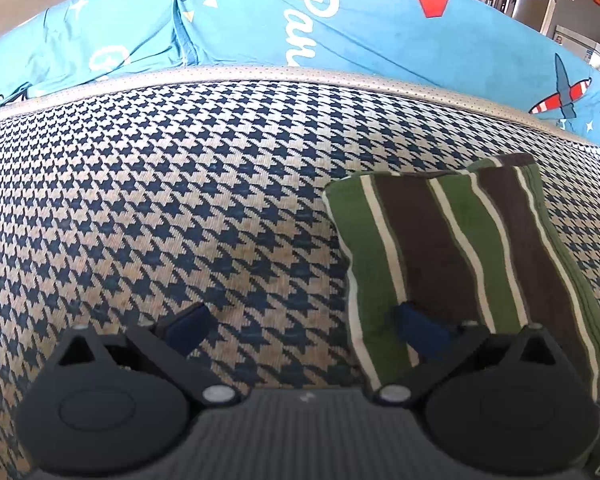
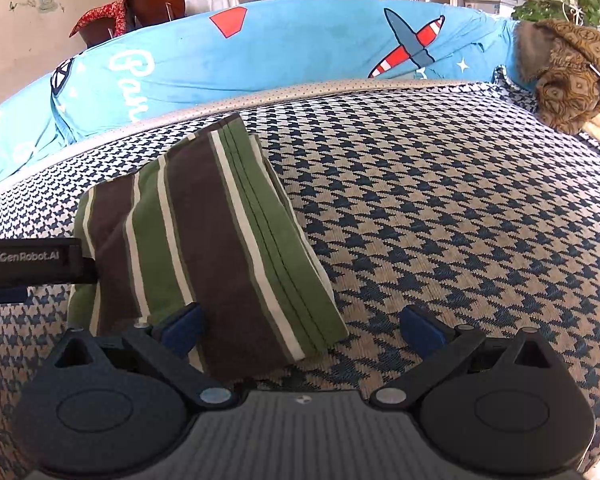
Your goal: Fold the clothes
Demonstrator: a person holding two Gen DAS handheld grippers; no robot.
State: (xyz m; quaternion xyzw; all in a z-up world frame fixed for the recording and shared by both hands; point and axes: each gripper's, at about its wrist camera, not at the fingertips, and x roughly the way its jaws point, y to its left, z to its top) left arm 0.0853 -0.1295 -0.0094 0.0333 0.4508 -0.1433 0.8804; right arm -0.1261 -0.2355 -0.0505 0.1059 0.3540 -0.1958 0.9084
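One folded garment (image 2: 204,248) lies on the houndstooth cushion (image 2: 440,216), toward its rear edge where a pale perforated trim (image 2: 340,88) runs. The garment is soft knit, folded into a thick rectangle of several layers, striped in green, dark brown and thin cream lines. The cushion weave is coarse, navy on beige. Behind the trim stands one bright blue cover (image 2: 280,52), printed with a red-and-white aeroplane, a red pentagon and white script starting "Pan". One brown patterned cloth (image 2: 572,80) sits crumpled at the cushion's far right corner.

Two claws show. The left claw (image 1: 304,324) has its fingers wide apart, one blue pad over the garment's near-left edge, gripping nothing. The right claw (image 2: 300,326) is likewise spread apart, straddling the garment's near-right corner. The left tool's body reads "GenRobot.AI".
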